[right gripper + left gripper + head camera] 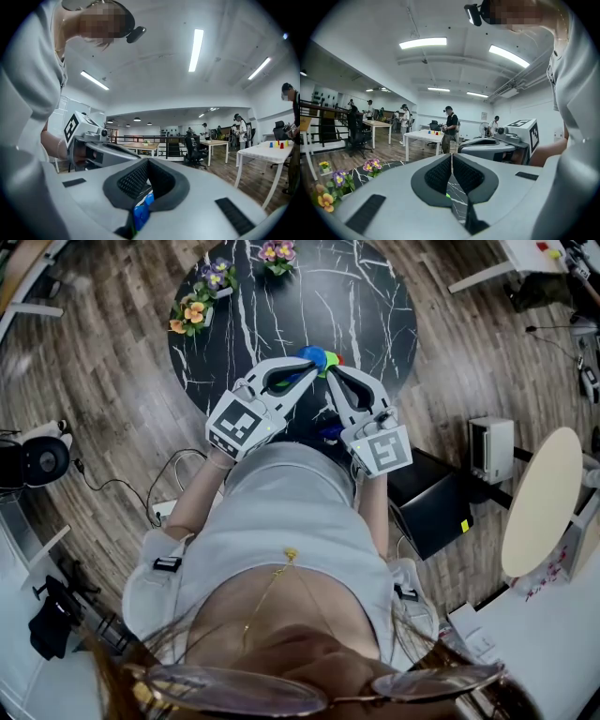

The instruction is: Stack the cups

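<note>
A small cluster of cups stands on the round black marble table [375,296]: a blue cup [311,355], a green cup [331,360] and a sliver of red beside it. Both grippers are held above the table's near edge, their tips meeting just short of the cups. My left gripper [307,369] [451,164] is shut, pads together, with nothing between them. My right gripper [334,371] [148,176] is also shut and empty. In the right gripper view a blue cup [140,213] shows below the jaws. A speck of green [447,195] shows under the left jaws.
Three small flower pots [217,277] [277,254] [190,315] stand along the table's far left rim. A black box [436,502], a white appliance [491,448] and a beige round table [541,502] sit to the right. People stand at white tables [423,137] in the distance.
</note>
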Tool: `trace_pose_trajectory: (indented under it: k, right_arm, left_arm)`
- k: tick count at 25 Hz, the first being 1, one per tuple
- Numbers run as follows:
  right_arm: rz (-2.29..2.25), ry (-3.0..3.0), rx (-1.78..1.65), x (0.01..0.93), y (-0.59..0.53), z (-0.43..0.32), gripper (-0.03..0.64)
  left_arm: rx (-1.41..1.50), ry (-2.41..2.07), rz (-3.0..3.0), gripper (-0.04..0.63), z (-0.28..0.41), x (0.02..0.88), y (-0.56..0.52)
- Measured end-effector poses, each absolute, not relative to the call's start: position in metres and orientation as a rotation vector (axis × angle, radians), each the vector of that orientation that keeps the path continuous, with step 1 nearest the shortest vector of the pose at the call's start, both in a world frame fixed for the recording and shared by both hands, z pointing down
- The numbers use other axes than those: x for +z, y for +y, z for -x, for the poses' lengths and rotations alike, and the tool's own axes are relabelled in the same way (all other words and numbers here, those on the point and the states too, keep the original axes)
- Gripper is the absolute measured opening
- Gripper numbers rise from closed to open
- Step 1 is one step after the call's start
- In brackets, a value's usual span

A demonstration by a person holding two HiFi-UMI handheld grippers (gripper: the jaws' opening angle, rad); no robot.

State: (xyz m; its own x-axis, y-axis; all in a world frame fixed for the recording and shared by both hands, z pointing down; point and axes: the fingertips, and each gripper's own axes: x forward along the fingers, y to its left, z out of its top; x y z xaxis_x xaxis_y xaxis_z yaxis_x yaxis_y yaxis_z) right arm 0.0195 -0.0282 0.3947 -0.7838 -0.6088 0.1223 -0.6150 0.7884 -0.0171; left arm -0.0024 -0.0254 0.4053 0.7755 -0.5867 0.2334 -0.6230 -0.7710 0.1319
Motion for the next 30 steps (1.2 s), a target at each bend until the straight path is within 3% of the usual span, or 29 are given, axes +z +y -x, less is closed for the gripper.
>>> trace_pose_trajectory:
  k: [30]
  right_arm:
    - [-0.954, -2.856, 0.073, 0.4003, -0.0267, -0.0148, 0.017]
  left_arm:
    - [0.307, -0.938, -2.747, 0.035, 0.0030, 0.4142, -0.0247]
